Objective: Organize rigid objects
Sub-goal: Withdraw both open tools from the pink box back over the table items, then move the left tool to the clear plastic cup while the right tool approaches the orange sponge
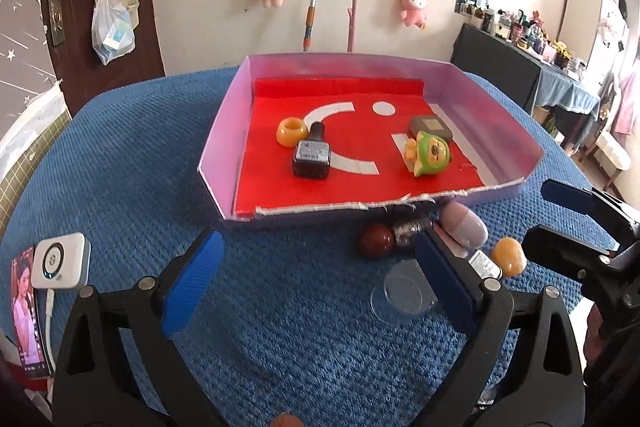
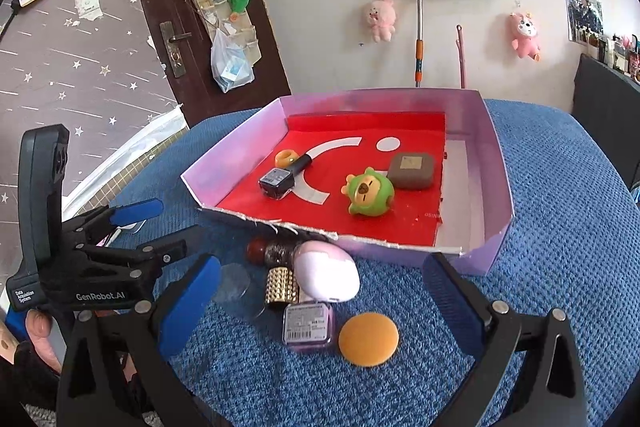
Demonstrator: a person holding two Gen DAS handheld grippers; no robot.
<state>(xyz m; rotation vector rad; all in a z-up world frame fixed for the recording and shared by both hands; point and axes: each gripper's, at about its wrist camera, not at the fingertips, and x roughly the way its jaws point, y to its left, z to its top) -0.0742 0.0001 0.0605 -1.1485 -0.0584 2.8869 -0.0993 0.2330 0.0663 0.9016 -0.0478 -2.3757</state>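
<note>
I find the tray [image 2: 494, 163] on the blue desk [image 1: 132, 163], its torn front edge toward me. Inside lie four items: a dark bottle [image 2: 285, 175] on its side, long axis running from near-left to far-right with its cap pointing away toward the orange ring [image 2: 287, 157]; a green toy [image 2: 369, 191] lying tipped over; and a flat brown case [image 2: 412, 170] just behind the toy. Outside, against the front edge, I note a cluster: a pink egg-shaped case [image 2: 326, 275], a dark ribbed bottle [image 2: 276, 251] with a red ball cap, lying along the edge with the cap to the left, a gold studded piece [image 2: 282, 287], a clear labelled box [image 2: 308, 323], an orange disc [image 2: 368, 338] and a clear lid [image 2: 232, 283]. My left gripper [image 1: 318, 281] has its jaws wide, holding nothing, hovering before the cluster. My right gripper [image 2: 322, 301] likewise has its jaws wide and empty, flanking the box and disc without touching them.
</note>
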